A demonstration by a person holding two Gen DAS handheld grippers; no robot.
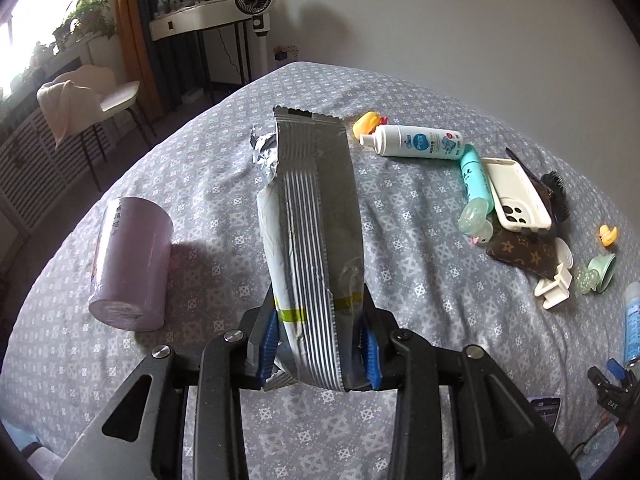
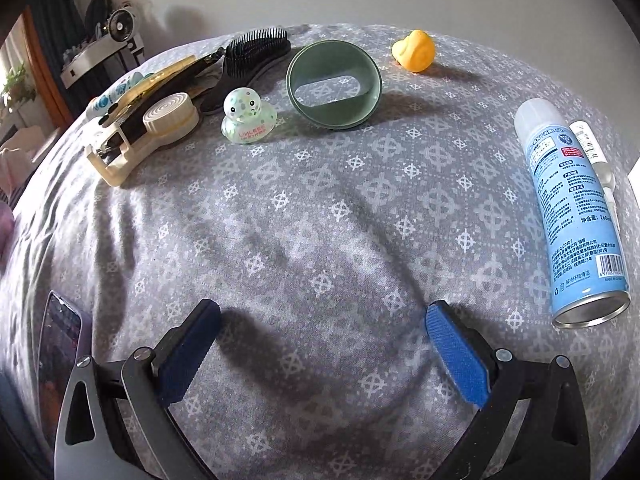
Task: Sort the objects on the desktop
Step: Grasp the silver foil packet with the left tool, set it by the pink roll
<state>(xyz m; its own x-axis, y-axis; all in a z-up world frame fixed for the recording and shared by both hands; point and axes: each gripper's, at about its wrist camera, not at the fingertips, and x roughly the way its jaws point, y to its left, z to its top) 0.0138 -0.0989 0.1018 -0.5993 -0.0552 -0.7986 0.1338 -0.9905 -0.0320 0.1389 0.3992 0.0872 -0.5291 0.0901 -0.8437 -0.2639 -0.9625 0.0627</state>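
Note:
My left gripper (image 1: 320, 340) is shut on the lower end of a silver foil snack packet (image 1: 316, 216), which stands up above the grey patterned cloth (image 1: 400, 320) with its torn top pointing away. A lilac roll (image 1: 132, 264) lies to its left. My right gripper (image 2: 320, 344) hovers open over bare cloth with nothing between its blue pads (image 2: 456, 352). Ahead of it sit a clear spotted duck (image 2: 248, 116), a green ring-shaped cup (image 2: 334, 84), a yellow duck (image 2: 414, 50) and a blue spray can (image 2: 572, 216).
Right of the packet lie a white spray bottle (image 1: 416, 142), a teal tube (image 1: 474, 178), a white phone case (image 1: 516, 194) and a brown pouch (image 1: 524, 252). A black hairbrush (image 2: 256, 50) and a cream clip (image 2: 140, 140) lie far left. A phone (image 2: 60, 340) rests at the left edge.

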